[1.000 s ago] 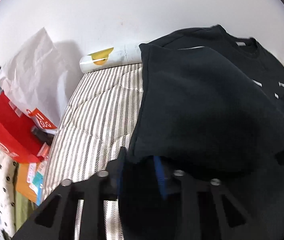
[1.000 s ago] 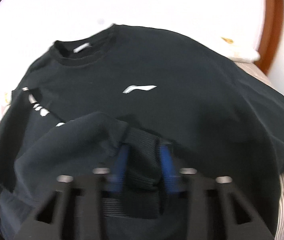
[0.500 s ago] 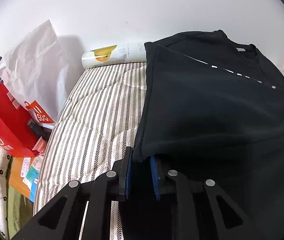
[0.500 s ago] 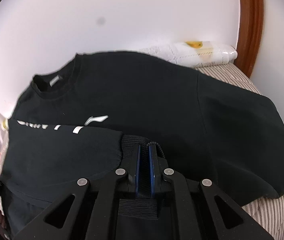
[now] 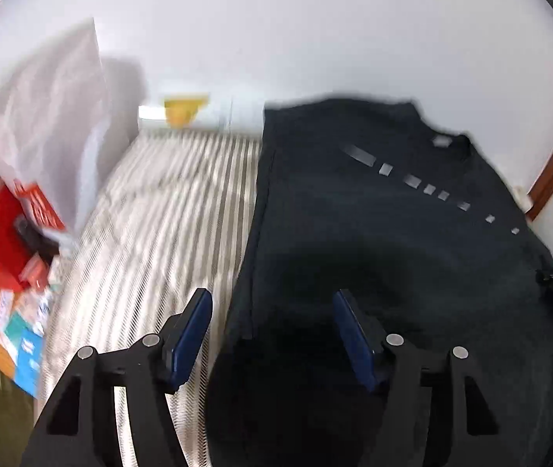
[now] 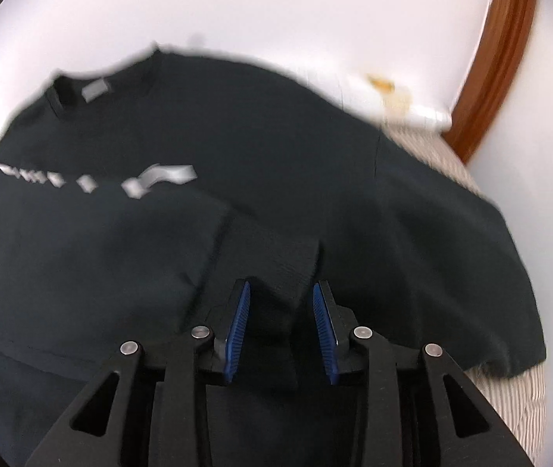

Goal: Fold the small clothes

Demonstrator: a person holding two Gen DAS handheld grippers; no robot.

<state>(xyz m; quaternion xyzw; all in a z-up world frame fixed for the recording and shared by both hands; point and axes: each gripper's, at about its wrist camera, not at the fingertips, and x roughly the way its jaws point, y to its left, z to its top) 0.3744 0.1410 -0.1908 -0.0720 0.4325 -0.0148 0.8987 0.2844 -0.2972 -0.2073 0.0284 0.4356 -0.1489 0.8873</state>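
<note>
Both the left gripper (image 5: 272, 334) and right gripper (image 6: 281, 327) have just been opening their jaws off the black sweatshirt (image 6: 276, 163) on the striped bed (image 5: 159, 210), so the ribbed cuff (image 6: 280, 260) between the right jaws could snag and drag the fold undone.

Both the left gripper (image 5: 272, 334) and the right gripper (image 6: 281, 329) are black open-frame linkages with silver round screws and ribbed blue pads (image 6: 237, 330).

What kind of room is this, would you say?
Probably a bedroom: a black sweatshirt lies on a striped mattress against a white wall, with a curved wooden bed frame at its end.
</note>
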